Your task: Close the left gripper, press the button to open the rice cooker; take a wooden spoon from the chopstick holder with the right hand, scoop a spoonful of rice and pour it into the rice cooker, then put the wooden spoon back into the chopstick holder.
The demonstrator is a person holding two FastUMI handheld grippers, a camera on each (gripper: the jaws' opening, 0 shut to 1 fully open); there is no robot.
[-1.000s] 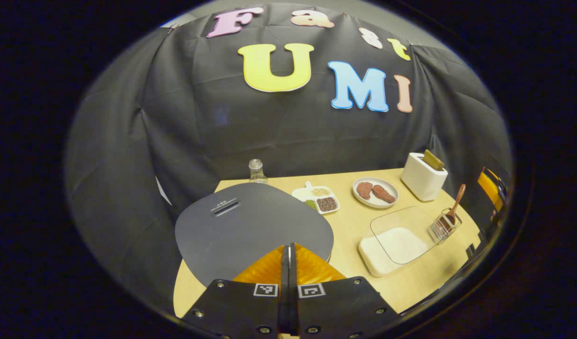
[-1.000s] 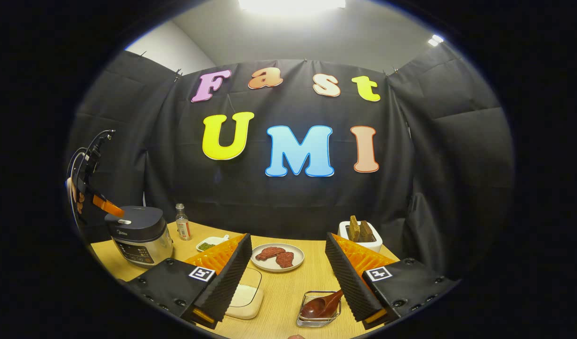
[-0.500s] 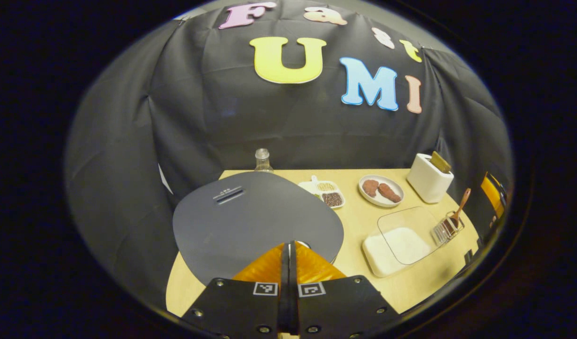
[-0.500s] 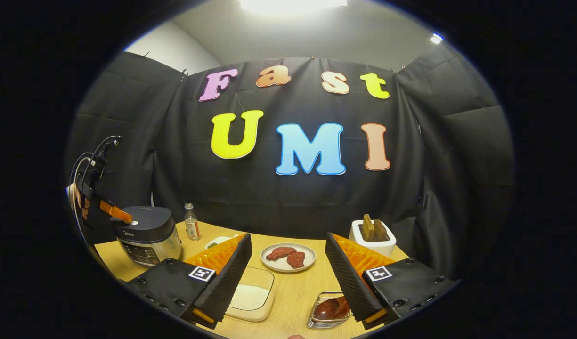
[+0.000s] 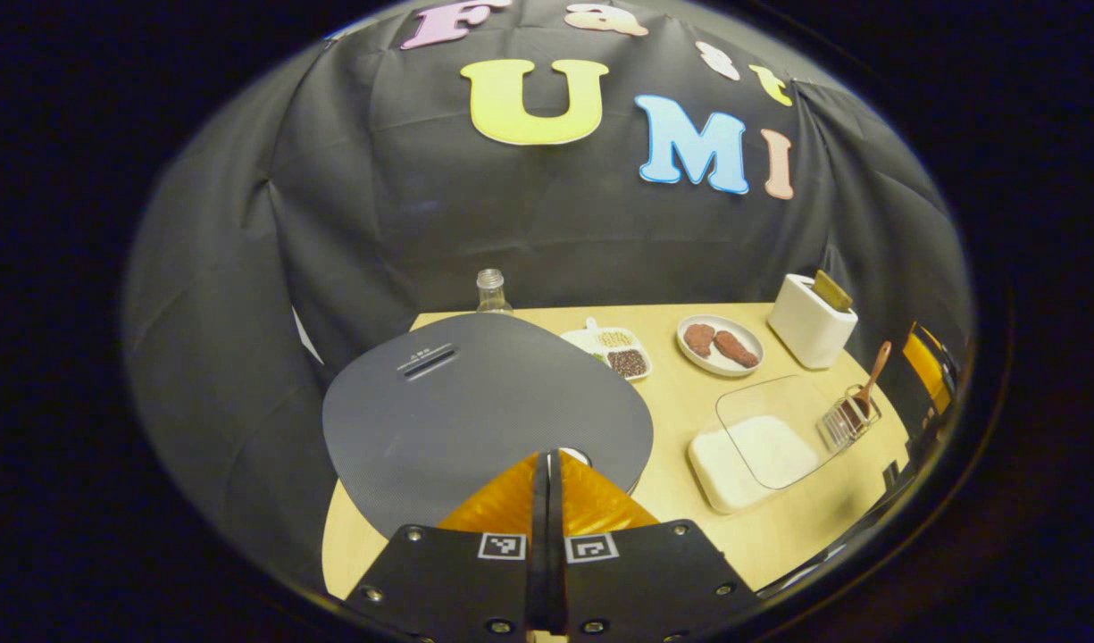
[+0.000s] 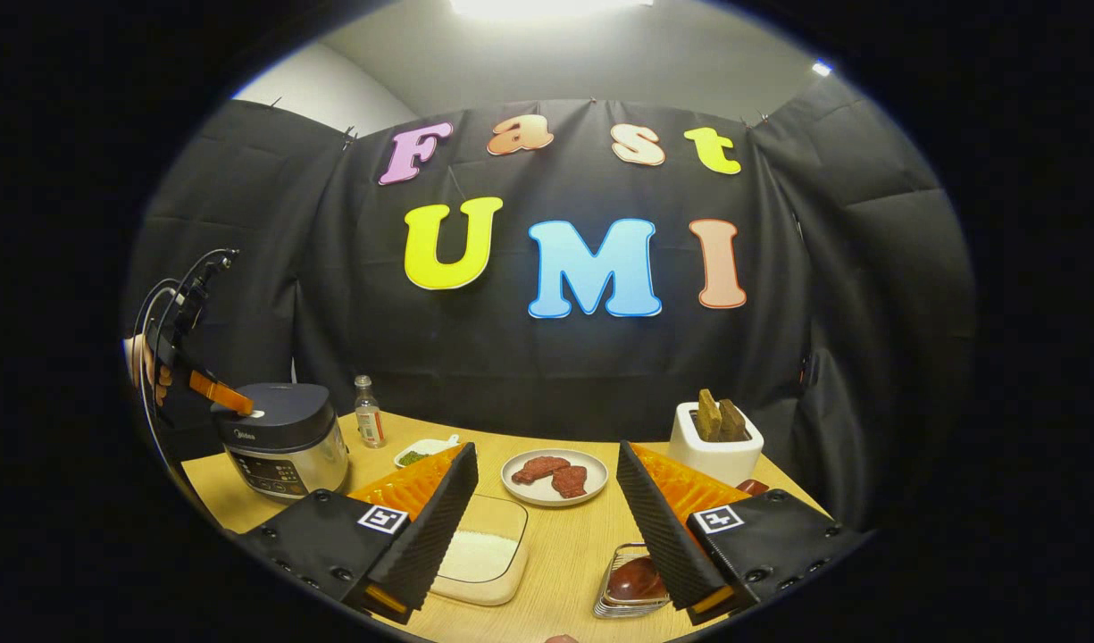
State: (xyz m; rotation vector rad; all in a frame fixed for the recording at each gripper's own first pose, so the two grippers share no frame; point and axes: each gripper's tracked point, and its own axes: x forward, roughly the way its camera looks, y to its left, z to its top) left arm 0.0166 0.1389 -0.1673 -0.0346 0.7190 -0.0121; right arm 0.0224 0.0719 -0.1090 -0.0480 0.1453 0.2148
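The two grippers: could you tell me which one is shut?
The left gripper, fingers together at the rice cooker button; the right gripper is open.

We see our right gripper held wide open above the surface, the wooden spoon lying in the chopstick holder just beside its right finger. Far left, the left gripper touches the closed rice cooker lid.

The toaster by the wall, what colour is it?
White; the toaster shows best in the right gripper view.
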